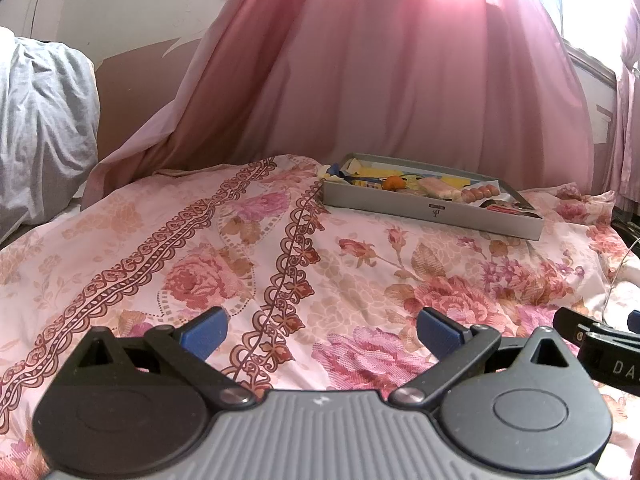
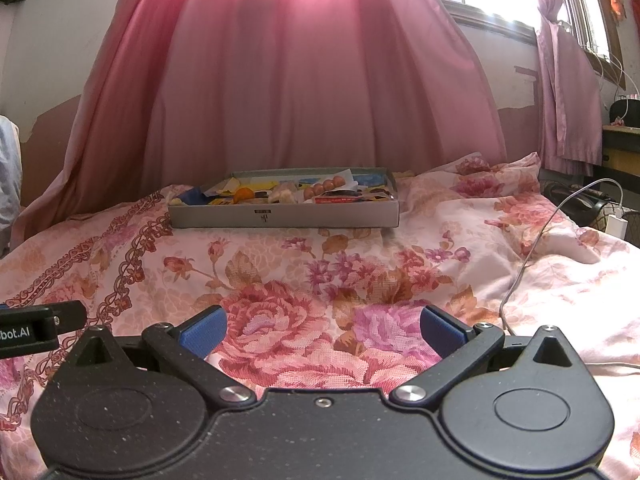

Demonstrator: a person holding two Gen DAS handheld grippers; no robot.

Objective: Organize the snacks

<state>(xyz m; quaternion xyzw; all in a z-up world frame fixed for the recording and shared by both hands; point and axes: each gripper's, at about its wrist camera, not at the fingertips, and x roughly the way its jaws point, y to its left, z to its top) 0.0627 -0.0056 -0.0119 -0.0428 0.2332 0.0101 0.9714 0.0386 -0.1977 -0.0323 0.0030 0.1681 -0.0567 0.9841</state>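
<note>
Snacks (image 2: 304,194) all lie in shallow grey box (image 2: 280,218) at far side of bed (image 2: 320,280), before pink curtain (image 2: 280,80); none seen loose on cover. Left gripper (image 1: 320,334) and right gripper (image 2: 323,332) hover near, side by side, fingers spread wide, nothing between them. Scene fits either unsorted box or finished tidy. Any reach: approach low, avoid white cable (image 2: 532,256) at right.
</note>
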